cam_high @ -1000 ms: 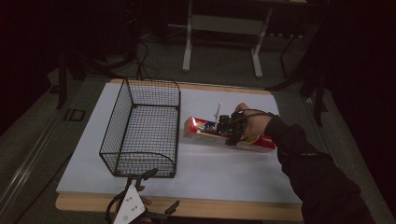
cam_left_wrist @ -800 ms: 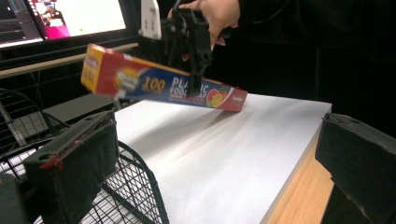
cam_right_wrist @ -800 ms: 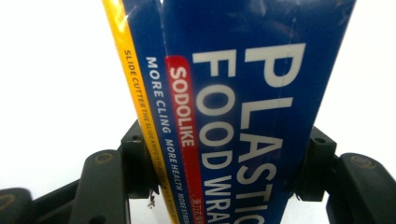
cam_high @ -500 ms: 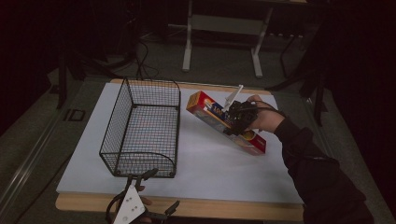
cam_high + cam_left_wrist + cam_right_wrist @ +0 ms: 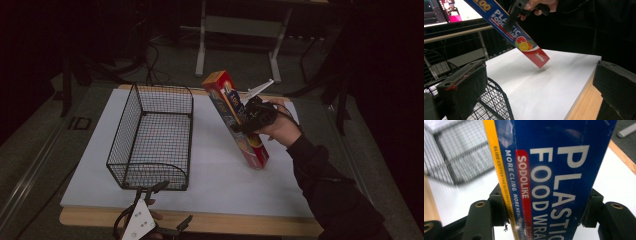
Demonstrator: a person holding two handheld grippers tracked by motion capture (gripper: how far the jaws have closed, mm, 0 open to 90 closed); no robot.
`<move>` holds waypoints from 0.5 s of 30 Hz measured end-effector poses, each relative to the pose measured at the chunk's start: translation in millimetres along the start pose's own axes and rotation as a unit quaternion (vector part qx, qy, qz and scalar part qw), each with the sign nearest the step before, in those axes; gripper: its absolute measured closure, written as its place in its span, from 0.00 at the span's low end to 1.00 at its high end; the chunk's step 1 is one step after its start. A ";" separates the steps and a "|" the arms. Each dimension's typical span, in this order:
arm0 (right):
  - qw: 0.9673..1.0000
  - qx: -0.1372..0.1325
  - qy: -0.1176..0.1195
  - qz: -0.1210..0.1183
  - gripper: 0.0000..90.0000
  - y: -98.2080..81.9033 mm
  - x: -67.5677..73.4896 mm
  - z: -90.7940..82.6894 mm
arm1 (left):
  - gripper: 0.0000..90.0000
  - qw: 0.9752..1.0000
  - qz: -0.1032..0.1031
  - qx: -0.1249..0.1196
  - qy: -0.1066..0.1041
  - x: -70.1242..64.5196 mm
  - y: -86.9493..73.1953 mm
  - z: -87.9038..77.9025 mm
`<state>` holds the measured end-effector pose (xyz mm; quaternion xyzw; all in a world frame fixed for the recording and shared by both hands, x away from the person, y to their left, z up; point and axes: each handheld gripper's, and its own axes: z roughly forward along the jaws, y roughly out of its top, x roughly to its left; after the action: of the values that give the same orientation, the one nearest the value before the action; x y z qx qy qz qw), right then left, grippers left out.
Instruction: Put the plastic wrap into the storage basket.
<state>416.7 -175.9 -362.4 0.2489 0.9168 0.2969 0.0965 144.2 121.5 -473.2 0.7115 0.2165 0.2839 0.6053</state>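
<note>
A long red and blue plastic food wrap box (image 5: pixel 223 90) hangs tilted over the white mat (image 5: pixel 210 180), its far end high and its near end low. My right gripper (image 5: pixel 240 120) is shut on the middle of the box. In the right gripper view the box (image 5: pixel 554 170) sits clamped between the two jaws of the right gripper (image 5: pixel 544 212). In the left gripper view the box (image 5: pixel 524 45) slopes down toward the mat without touching it. At the table's front edge my left gripper (image 5: pixel 172 202) stands open with nothing in it, just in front of the wire basket (image 5: pixel 160 88).
The black wire basket (image 5: pixel 496 102) stands on the left half of the mat with nothing in it, and it also appears blurred behind the box (image 5: pixel 461 157). A strip of wooden table (image 5: pixel 240 225) runs along the front. Metal stand legs (image 5: pixel 202 40) are on the floor beyond.
The box lay flat on the mat a second ago. My right gripper has lifted it and tipped its far end up toward the basket. The left gripper has stayed put.
</note>
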 end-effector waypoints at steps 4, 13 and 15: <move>0.998 -0.030 -0.027 0.051 0.43 7.8 9.6 -2.3 | 0.00 1.000 0.001 0.001 0.000 -0.1 0.1 0.2; 0.993 -0.046 -0.045 0.094 0.43 37.1 34.1 -1.9 | 0.00 1.000 0.004 0.002 -0.001 -1.1 0.2 0.3; 0.993 -0.050 -0.057 0.092 0.43 46.1 39.0 -5.0 | 0.00 1.000 0.003 0.001 0.000 -0.7 -0.1 0.5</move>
<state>400.1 -126.1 -332.2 0.3434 0.8672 0.3352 0.1329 144.1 120.7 -473.4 0.7129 0.2143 0.2855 0.6036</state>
